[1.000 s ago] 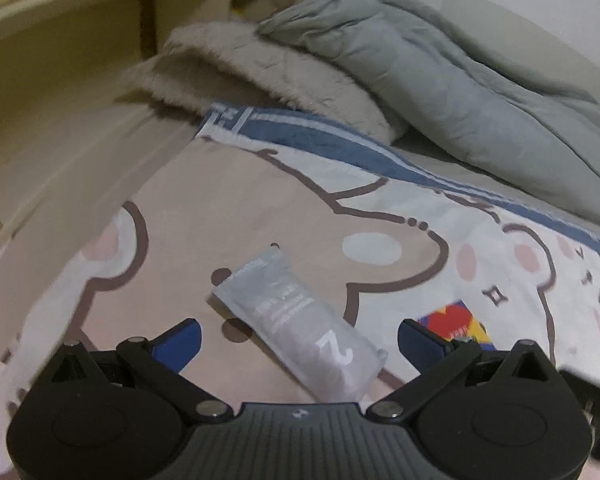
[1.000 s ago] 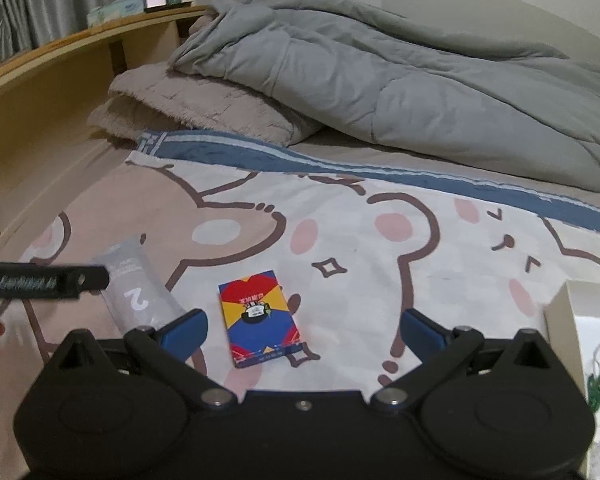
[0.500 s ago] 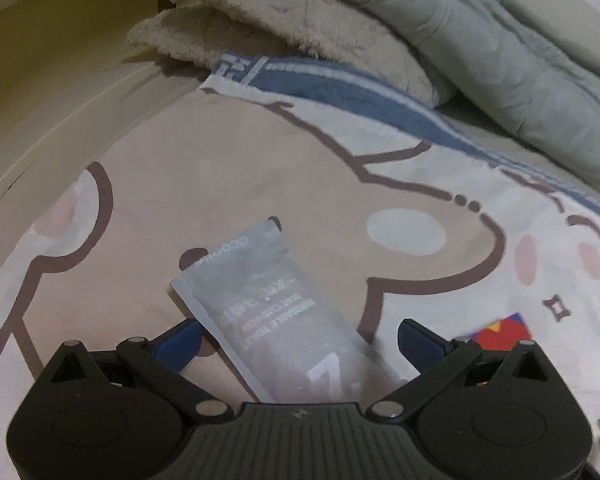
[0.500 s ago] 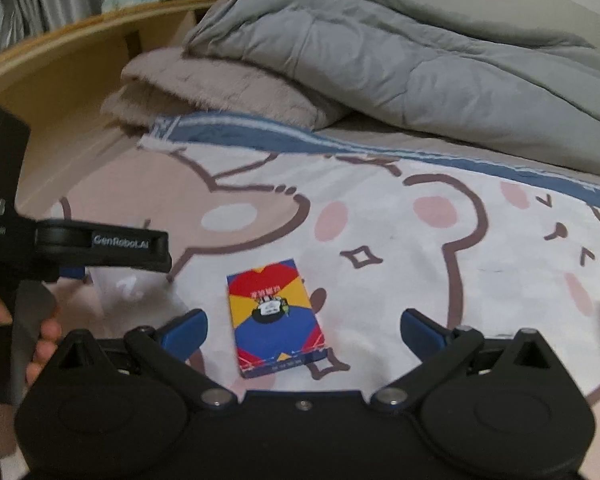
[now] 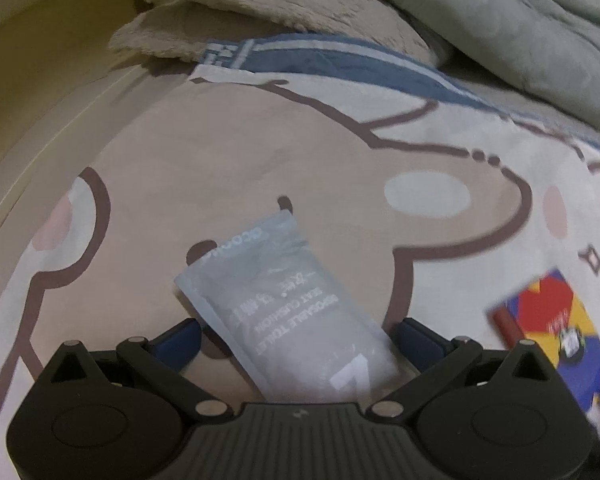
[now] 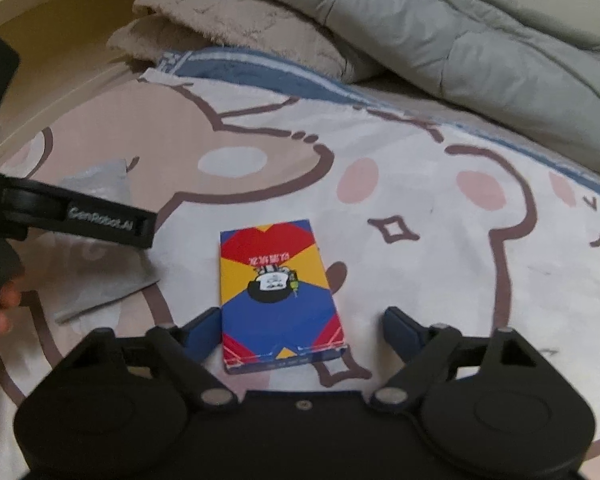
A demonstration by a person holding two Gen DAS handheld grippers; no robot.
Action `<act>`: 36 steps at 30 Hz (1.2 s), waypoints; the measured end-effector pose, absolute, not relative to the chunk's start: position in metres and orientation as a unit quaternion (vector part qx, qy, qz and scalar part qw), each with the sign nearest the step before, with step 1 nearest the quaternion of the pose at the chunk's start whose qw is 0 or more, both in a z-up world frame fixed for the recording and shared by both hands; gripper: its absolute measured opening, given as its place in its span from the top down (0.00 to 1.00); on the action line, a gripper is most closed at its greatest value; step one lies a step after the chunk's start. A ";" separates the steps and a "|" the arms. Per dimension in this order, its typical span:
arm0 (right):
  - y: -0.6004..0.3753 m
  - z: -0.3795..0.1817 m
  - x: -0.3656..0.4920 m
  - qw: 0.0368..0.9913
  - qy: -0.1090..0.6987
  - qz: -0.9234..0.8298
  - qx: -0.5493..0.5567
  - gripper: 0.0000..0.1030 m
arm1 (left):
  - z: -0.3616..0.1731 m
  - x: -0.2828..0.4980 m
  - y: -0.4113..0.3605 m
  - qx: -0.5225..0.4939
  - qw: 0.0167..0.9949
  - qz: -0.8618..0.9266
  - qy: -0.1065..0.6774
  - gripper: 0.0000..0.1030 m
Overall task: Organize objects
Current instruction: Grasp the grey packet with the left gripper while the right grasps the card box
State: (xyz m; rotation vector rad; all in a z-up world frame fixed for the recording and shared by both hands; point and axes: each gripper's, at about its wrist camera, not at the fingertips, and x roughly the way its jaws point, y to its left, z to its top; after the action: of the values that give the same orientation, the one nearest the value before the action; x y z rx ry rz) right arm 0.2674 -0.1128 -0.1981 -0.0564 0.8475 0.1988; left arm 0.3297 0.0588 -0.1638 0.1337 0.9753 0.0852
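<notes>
Right gripper (image 6: 298,330) is hanging w/ jaws apart, having just been closing in; the flat rectangular red, yellow & blue printed card box (image 6: 278,294) is lying between the blue fingers (image 6: 202,330), left pad at or v. near its edge, right pad clear of it, so not gripped yet. Left gripper (image 5: 298,342) is also standing open, straddling the near end of the soft grey plastic sachet w/ white lettering (image 5: 288,308); pads aren't pressing it. Both things are lying flat on the pink bear-print bedsheet (image 6: 440,280), near each other.

Risks, my read: bedding is soft, so the box may be sinking or tipping as the pads close, & only one pad meeting it first could be skewing it sideways. Sachet is limp & slick, likely crumpling or slipping out; fingers may be pinching sheet too. The grippers are working close together, so a bump is possible.

Containers: none showing now, so nothing to report inside any
</notes>
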 end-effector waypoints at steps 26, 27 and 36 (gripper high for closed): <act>-0.088 -0.179 0.223 0.870 0.488 0.073 -0.002 0.38 | -0.147 0.282 0.105 0.171 0.842 -0.037 0.511 0.00; -0.090 -0.179 0.224 0.870 0.488 0.071 0.009 0.37 | -0.146 0.284 0.105 0.166 0.844 -0.035 0.508 0.00; -0.094 -0.186 0.246 0.869 0.487 0.062 0.051 0.29 | -0.151 0.297 0.093 0.163 0.842 -0.013 0.515 0.10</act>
State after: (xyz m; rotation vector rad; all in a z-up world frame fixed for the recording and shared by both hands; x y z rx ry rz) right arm 0.2457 -0.0937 -0.1859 0.1066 1.0196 0.1302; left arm 0.2973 0.0931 -0.1512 0.3441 1.0874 -0.0278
